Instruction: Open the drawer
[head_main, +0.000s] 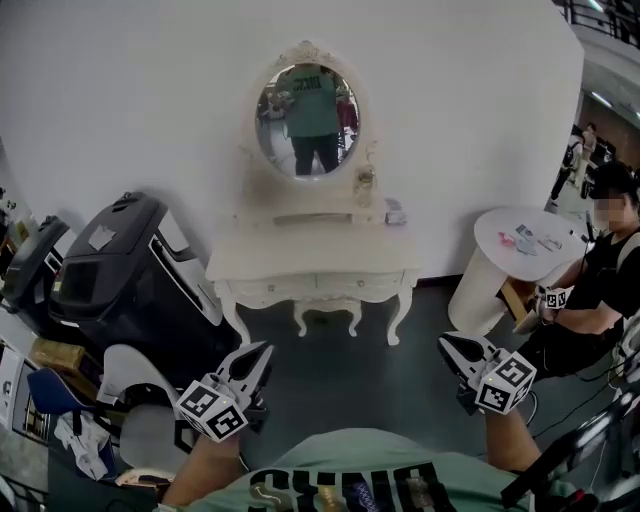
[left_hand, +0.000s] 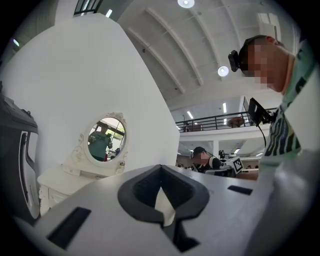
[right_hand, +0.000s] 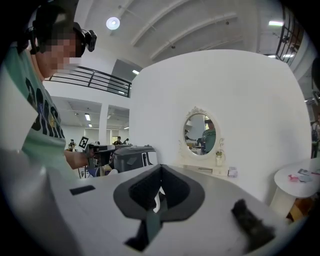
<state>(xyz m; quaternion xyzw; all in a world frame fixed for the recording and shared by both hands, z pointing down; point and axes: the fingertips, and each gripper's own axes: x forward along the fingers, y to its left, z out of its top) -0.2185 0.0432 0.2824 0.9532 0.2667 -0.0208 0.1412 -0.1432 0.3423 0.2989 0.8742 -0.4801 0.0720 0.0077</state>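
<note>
Left hand-held gripper (head_main: 263, 350): jaws pressed together, empty. Right hand-held gripper (head_main: 448, 346): tips meeting, nothing held. Drawer (head_main: 318, 285) closed in front of white desk (head_main: 300, 255) below oval mirror (head_main: 308, 106), well apart, ahead between both.

Left tongs (left_hand: 161, 172) closed, empty; white vanity (left_hand: 60, 179), oval mirror (left_hand: 106, 138) beyond left.

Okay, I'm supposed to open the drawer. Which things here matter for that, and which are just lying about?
For the job:
- dressing table
- drawer fronts
- left gripper
- right gripper

Just lying about:
- black machine
- round white table
- small bottle
- small box
</note>
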